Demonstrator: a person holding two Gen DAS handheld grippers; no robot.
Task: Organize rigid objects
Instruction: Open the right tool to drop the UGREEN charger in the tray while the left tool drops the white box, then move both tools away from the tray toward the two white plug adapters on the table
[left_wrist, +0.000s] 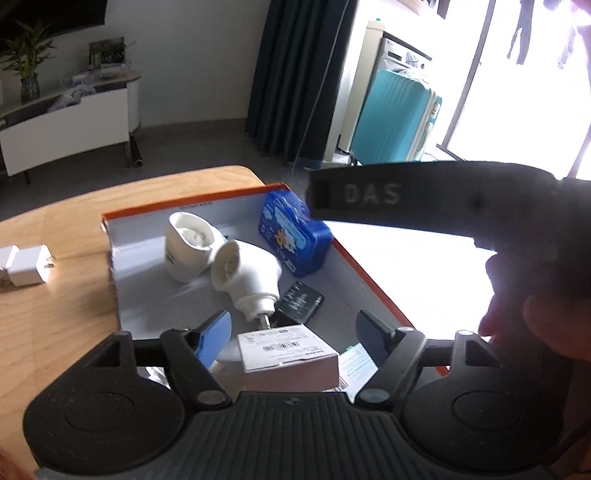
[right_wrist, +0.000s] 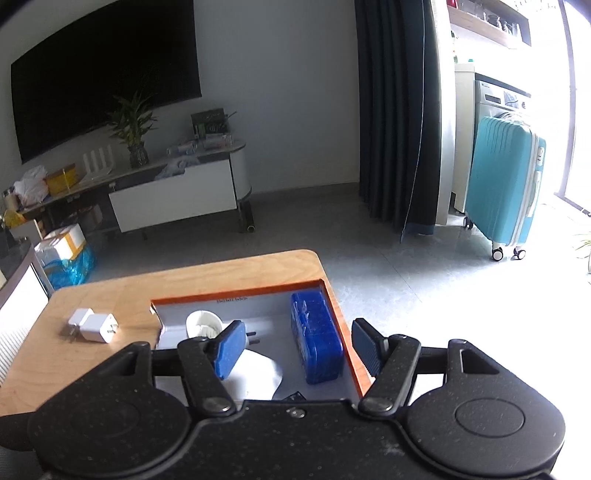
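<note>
Left wrist view. The left claw (left_wrist: 293, 334) is spread wide and grips nothing; its blue pads hang above the near end of an orange-rimmed tray (left_wrist: 229, 194) that lies on the wooden worktop (left_wrist: 55, 295). Between the pads, lower in the frame, sits a small white box (left_wrist: 291, 360) with a barcode label. Beyond it lie a white plug-in device (left_wrist: 247, 277) tipped on its side, a white cup-shaped item (left_wrist: 190, 245) touching it, a dark flat card (left_wrist: 299, 301) just beside the plug-in device, and a blue tin (left_wrist: 293, 234) leaning at the tray's far right corner. Two white chargers (left_wrist: 26, 266) rest on the worktop, left of the tray and apart from it. A dark handle marked "DAS" (left_wrist: 424, 206) crosses the right side of the frame, held by a hand (left_wrist: 532, 325).

Right wrist view. The right claw (right_wrist: 299, 347) is likewise spread and empty, poised over the same tray (right_wrist: 236, 293). The blue tin (right_wrist: 316, 341) lies along the tray's right wall; the cup-shaped item (right_wrist: 201, 323) and the plug-in device (right_wrist: 258, 373) show partly behind the left pad. The chargers (right_wrist: 94, 326) lie on the worktop (right_wrist: 110, 291) to the left. A teal suitcase (right_wrist: 504, 184) stands on the floor beyond.
</note>
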